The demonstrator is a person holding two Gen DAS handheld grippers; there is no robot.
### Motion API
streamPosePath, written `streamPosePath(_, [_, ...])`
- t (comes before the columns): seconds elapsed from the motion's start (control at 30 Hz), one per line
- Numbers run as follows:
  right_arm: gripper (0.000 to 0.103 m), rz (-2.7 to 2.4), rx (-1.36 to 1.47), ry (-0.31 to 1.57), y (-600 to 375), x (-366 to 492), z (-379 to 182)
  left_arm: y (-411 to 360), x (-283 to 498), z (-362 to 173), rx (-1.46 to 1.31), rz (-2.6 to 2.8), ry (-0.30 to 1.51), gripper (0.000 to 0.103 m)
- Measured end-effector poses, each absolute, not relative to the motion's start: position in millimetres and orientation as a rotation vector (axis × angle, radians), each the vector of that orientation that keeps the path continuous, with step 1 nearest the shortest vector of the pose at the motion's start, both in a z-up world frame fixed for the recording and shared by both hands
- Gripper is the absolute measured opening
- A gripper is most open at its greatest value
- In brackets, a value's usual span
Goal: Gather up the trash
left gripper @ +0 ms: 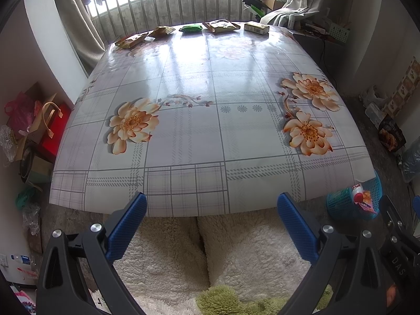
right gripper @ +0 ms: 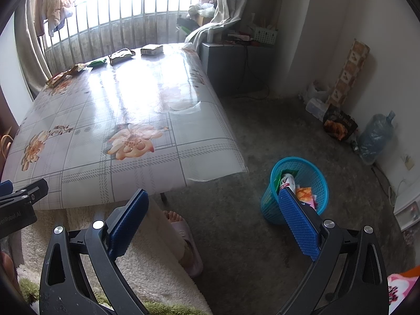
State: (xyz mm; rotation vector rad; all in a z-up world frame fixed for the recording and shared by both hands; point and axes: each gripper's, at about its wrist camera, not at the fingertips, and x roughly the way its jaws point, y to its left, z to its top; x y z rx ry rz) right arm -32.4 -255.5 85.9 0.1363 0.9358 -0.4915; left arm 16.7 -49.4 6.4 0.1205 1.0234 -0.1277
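Blue-padded fingers of the left gripper [left gripper: 211,204] stand wide apart and empty at the bottom of the left wrist view, over the near edge of a flowered table [left gripper: 199,141]. Along the table's far edge, upper middle of the frame, lie five pieces of trash in a row: three brown wrappers [left gripper: 130,40], a green packet [left gripper: 190,28] and a small box [left gripper: 256,27]. A blue basket [left gripper: 341,206] sits at lower right. In the right wrist view the right gripper [right gripper: 214,202] is likewise spread open with nothing between its fingers; the basket [right gripper: 312,181], right of centre on the floor, already holds wrappers, and the trash row [right gripper: 120,55] lies at upper left.
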Motion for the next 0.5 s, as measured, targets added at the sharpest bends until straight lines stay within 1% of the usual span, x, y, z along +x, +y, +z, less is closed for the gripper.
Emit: streamPosePath(0.5, [0.095, -0.493, 0.141, 0.934, -250.6, -31.2, 85.4, -48.9, 19.2, 2.6, 0.128, -0.142, 1.035, 0.097])
